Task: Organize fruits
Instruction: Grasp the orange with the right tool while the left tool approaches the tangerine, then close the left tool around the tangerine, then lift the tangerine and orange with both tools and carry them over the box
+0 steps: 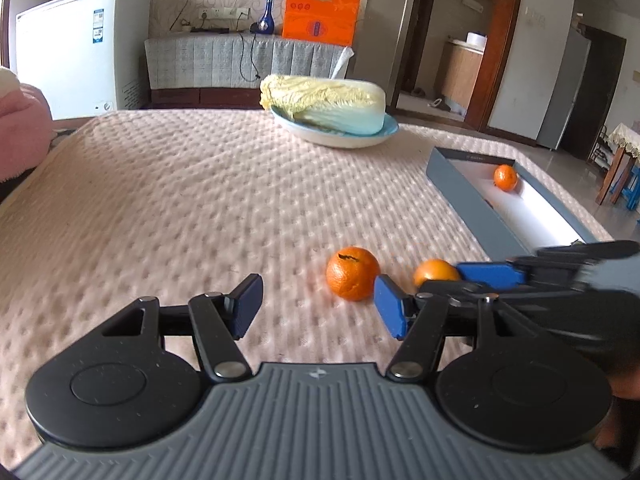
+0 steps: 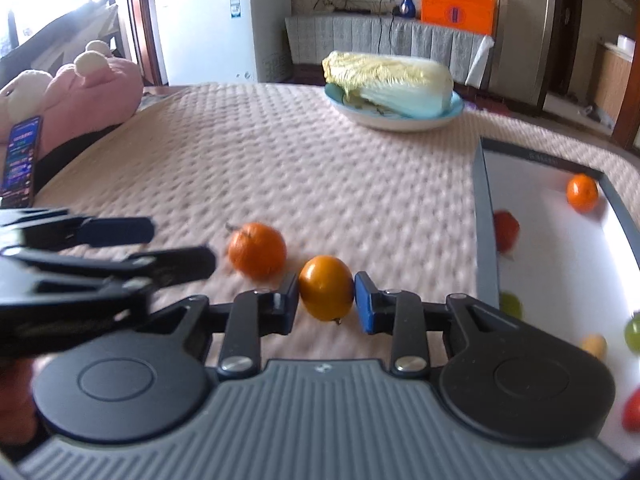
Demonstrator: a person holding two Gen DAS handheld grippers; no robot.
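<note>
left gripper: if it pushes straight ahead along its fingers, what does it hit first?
Likely just the pink quilted bedspread. The open left gripper points downward at bare cloth; the wrinkled orange tangerine sits right of the centre line, near its right finger, so a graze is possible. Depth is uncertain.

Each gripper, the left gripper [image 1: 318, 308] and the right gripper [image 2: 326, 300], has a grey ribbed base flanked by two black round discs. Black linkage arms with silver pivot screws carry flat blue pads [image 1: 390, 310]. A small pale emblem marks each base's front edge.
</note>
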